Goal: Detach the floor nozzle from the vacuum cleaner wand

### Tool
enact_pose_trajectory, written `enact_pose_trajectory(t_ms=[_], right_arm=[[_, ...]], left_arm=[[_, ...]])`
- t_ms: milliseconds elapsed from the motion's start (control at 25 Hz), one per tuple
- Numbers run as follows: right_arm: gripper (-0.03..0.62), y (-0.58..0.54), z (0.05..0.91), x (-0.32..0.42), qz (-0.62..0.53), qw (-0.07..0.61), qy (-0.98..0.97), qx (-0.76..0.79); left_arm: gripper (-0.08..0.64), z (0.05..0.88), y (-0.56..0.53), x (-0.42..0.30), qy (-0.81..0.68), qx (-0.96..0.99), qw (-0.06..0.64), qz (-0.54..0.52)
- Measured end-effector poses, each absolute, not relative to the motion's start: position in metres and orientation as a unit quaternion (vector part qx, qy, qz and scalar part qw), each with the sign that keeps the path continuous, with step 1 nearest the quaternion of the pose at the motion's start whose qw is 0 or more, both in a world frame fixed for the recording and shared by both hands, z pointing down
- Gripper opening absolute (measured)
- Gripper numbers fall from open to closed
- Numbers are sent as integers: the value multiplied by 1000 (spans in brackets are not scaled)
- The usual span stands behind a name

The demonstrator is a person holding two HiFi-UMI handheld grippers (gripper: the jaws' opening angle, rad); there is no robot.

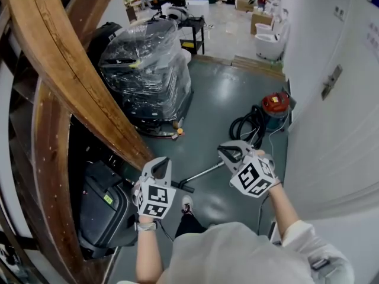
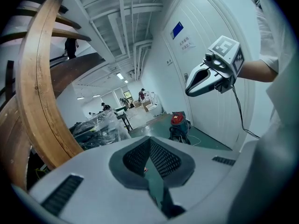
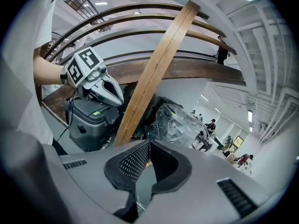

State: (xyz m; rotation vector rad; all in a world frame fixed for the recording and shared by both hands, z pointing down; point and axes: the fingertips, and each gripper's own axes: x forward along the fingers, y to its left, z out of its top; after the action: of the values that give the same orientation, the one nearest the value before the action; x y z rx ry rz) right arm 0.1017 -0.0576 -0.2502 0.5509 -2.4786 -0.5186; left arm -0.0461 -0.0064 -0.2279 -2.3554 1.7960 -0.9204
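One slanting wooden beam [image 1: 71,76] stands left of wrapped machine [image 1: 148,70] and wand [image 1: 204,173].

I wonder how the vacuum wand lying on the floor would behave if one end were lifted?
The wand looks like a straight metal tube, so it should stay stiff. The coiled black hose beyond it, if attached, may tug back. Being round, it could roll on the smooth floor.

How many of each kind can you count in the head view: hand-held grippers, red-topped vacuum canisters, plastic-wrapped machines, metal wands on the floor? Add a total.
Grippers: 2, the left gripper and the right gripper
Red-topped vacuum canister: 1
Plastic-wrapped machine: 1
Metal wand on the floor: 1
Total: 5
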Motion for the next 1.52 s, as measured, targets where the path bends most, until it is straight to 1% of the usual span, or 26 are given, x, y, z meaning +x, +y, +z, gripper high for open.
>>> enact_pose_trajectory(t_ms=[320, 520, 920, 1520], right_arm=[[29, -105, -252, 75, -179, 262, -922, 224], [29, -133, -243, 62, -176, 277, -916, 232], [29, -152, -220, 45, -151, 275, -919, 238], [29, -164, -147, 37, -143, 278, -918, 244]], left_arm=[[0, -220, -58, -73, 568, -766, 17, -301], [0, -208, -85, -90, 560, -769, 9, -307], [0, -194, -106, -110, 561, -767, 3, -312], [0, -116, -123, -130, 564, -759, -7, -325]])
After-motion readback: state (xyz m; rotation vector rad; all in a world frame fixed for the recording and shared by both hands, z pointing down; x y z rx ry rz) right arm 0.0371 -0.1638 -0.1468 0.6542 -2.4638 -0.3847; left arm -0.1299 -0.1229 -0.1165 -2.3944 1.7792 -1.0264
